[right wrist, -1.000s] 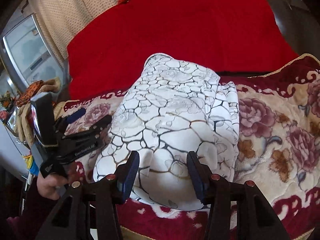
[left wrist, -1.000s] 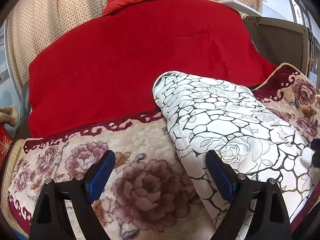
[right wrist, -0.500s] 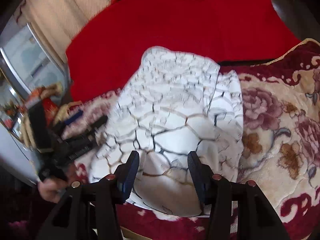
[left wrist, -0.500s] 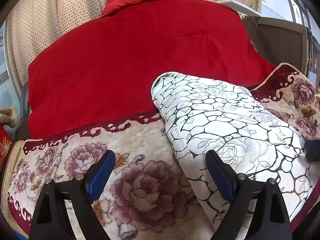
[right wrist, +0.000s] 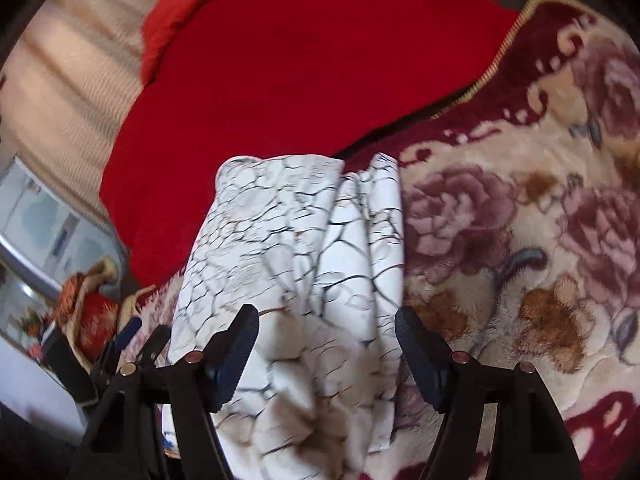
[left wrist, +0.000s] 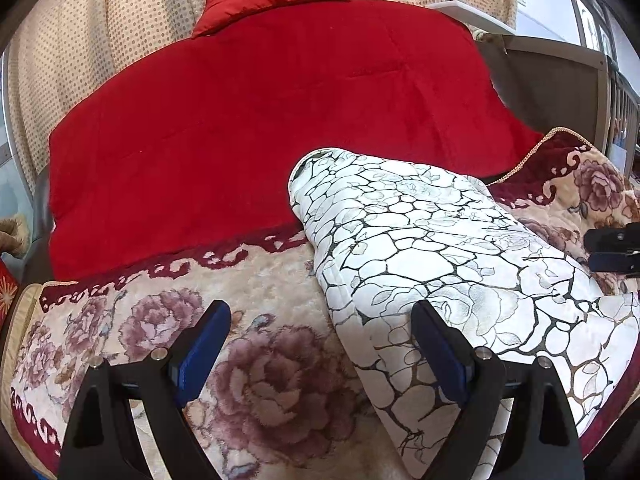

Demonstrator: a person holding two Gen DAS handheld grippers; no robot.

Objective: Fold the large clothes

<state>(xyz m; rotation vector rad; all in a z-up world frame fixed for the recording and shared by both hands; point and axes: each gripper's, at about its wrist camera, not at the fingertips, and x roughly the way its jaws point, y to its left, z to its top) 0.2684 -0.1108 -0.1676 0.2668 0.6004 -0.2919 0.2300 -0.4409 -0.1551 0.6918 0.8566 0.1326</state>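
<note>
Quilted white garment [left wrist: 420, 248] matt cloth; floral blanket [left wrist: 256, 360] plush, fuzzy; red quilt [left wrist: 260, 120] soft velvety.

Right-wrist view motion-blurred; white garment [right wrist: 296, 264] cut off at bottom edge; right tool [left wrist: 616, 250] mostly cropped in left-wrist view.

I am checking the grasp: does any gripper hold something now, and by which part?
Nothing is held. The left gripper and the right gripper are both open over the white garment, gripping no part of it.
</note>
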